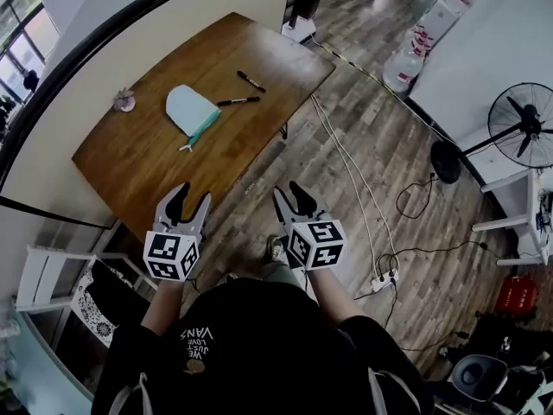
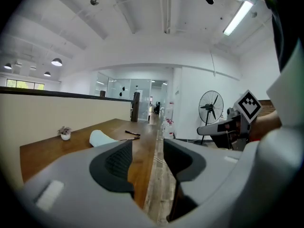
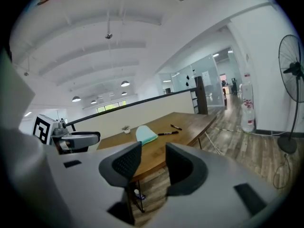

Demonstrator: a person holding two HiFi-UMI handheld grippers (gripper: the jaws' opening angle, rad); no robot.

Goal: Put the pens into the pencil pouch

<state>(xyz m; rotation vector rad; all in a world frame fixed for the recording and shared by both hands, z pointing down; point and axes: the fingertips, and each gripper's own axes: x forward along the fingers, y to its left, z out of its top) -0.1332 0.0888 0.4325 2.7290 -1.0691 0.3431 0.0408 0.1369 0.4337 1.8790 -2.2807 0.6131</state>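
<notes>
Head view showed the worktop [image 1: 138,158] at upper left, well apart from the left gripper [image 1: 191,199] and right gripper [image 1: 292,194], both spread and empty, so an approach seemed next, toward the pencil pouch [image 1: 190,109] and the pens [image 1: 238,101] to its right.

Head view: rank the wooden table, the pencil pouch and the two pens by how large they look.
1. table, by far the largest.
2. pencil pouch.
3. far pen and near pen: both thin and about the same length, so I would not rank one over the other.
</notes>
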